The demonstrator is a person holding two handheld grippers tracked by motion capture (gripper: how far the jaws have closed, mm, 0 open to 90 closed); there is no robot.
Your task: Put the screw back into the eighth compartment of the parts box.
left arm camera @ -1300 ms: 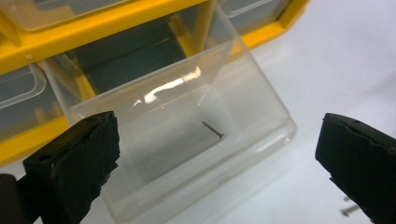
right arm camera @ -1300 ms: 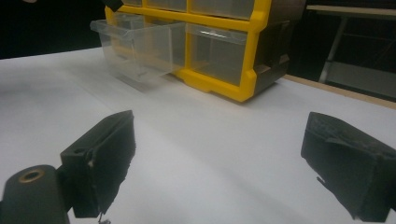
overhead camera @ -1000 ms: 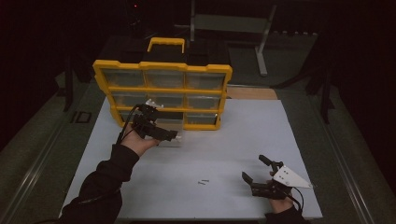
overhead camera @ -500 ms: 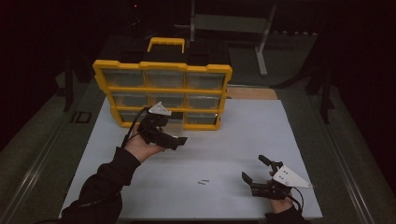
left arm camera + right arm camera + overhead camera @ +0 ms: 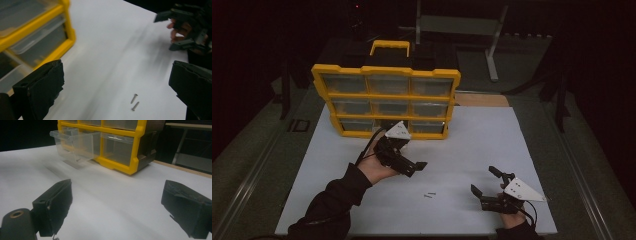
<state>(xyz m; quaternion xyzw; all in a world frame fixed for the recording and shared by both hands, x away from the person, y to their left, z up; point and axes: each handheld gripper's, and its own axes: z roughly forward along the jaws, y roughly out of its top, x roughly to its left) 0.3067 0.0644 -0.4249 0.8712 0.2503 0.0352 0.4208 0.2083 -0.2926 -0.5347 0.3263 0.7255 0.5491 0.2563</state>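
The left tongs (image 5: 412, 165) hang spread and empty above the white counter (image 5: 492, 145), aimed at two screws (image 5: 134, 102) lying near its front; the right tongs (image 5: 484, 186) rest agape too; the yellow organizer's (image 5: 387, 72) clear drawer (image 5: 72, 143) stands pulled out, so picking up a screw looks next.

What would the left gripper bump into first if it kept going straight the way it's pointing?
Probably the two small screws on the white table. They lie just ahead, between the left gripper's open jaws, with nothing in between. Depth is hard to judge, so it might pass over them.
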